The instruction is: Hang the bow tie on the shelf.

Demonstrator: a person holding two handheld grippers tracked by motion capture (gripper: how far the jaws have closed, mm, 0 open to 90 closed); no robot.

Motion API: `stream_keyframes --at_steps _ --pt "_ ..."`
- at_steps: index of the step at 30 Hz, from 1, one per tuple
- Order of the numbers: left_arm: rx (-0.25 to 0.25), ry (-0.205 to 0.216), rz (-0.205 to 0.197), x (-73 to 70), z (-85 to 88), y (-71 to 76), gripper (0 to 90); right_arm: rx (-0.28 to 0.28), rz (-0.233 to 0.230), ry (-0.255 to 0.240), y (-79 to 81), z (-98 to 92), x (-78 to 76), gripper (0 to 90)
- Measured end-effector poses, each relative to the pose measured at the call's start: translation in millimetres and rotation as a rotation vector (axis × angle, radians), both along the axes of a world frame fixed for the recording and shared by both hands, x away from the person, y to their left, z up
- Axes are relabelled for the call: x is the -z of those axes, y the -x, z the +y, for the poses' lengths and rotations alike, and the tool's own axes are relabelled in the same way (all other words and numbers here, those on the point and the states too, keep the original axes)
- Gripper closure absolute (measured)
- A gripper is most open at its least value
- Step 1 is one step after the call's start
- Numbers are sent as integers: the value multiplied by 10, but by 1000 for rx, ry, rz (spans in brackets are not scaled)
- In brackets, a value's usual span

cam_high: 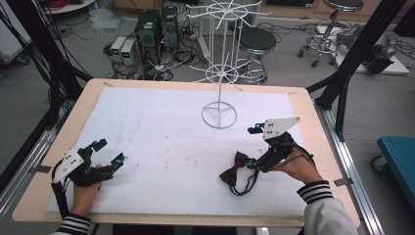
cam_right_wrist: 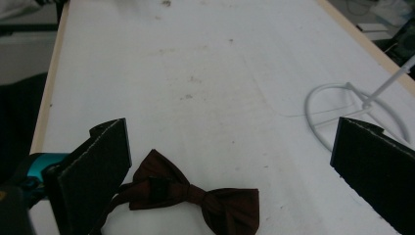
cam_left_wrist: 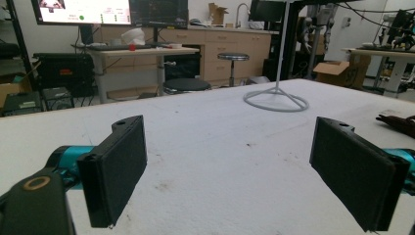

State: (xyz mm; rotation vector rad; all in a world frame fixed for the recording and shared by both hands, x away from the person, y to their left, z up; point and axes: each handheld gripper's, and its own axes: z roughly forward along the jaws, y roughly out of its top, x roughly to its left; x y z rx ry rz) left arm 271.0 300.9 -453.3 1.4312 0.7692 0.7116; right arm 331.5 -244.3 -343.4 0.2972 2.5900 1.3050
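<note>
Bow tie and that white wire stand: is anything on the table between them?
Nothing. In the high view, the stretch between the bow tie and the stand is bare white table cover, with a few faint stains.

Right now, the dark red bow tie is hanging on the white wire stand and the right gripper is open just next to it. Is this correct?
Not fully. The bow tie is not on the wire stand; it lies flat on the white table cover, apart from the stand's base ring. The right gripper is indeed open around it, as the right gripper view shows.
</note>
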Motion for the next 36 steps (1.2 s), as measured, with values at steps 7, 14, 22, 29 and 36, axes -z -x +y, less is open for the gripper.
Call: stream_keyframes --at_steps 7,14,22,29,36 --pt "-1 1 1 0 -1 0 143 -68 27 108 -91 143 45 8" --pt "1 0 0 0 1 0 143 -128 53 190 -173 233 172 8" --pt "1 0 -1 0 -2 2 143 -171 62 242 -245 307 283 8" --pt "1 0 -1 0 -2 2 143 -218 80 327 -303 417 429 8" --pt "1 0 -1 0 -1 2 143 -239 96 391 -331 468 533 8"
